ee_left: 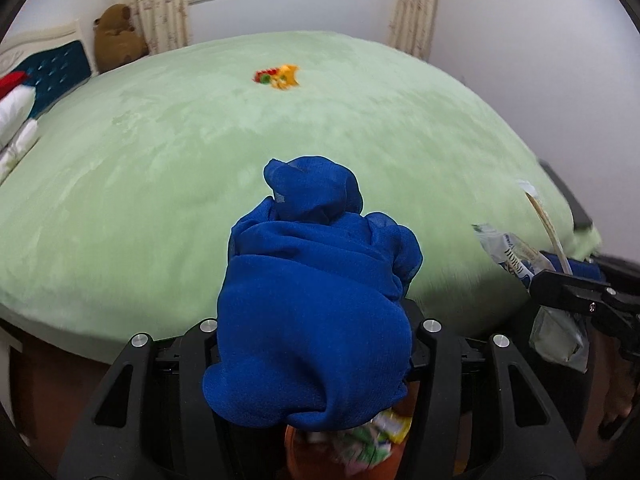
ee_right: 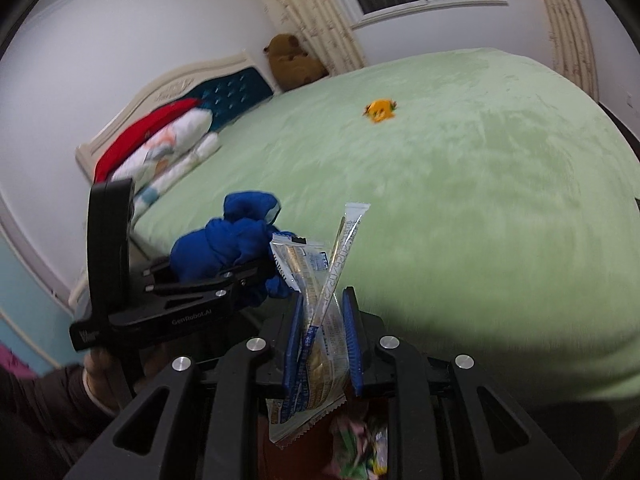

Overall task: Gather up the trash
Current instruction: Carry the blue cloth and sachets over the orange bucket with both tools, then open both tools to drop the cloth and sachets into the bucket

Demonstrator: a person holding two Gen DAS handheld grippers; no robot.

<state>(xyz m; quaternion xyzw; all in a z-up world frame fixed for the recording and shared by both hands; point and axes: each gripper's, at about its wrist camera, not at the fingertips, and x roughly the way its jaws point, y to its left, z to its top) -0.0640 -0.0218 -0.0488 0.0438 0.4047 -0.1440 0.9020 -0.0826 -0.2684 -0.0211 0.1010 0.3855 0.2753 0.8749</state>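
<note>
My left gripper [ee_right: 266, 266] is shut on a bundled blue cloth [ee_left: 312, 300], which hides its fingers in the left wrist view. My right gripper [ee_right: 324, 300] is shut on a white printed snack wrapper [ee_right: 304, 268] and a long thin sachet [ee_right: 352, 224], both sticking up from between its blue pads [ee_right: 294, 332]. The same wrappers [ee_left: 508, 256] show at the right of the left wrist view. Below both grippers is an orange-brown bin [ee_left: 298, 452] holding coloured wrappers [ee_right: 360, 448]. An orange crumpled wrapper [ee_left: 282, 76] lies far out on the green bed [ee_left: 160, 180].
A brown teddy bear [ee_left: 118, 36] sits at the bed's far corner beside the curtain. Pillows and a red cover [ee_right: 160, 140] are stacked against the headboard [ee_right: 224, 88]. A person's hand [ee_right: 100, 364] holds the left gripper. The two grippers stand close together at the bed's near edge.
</note>
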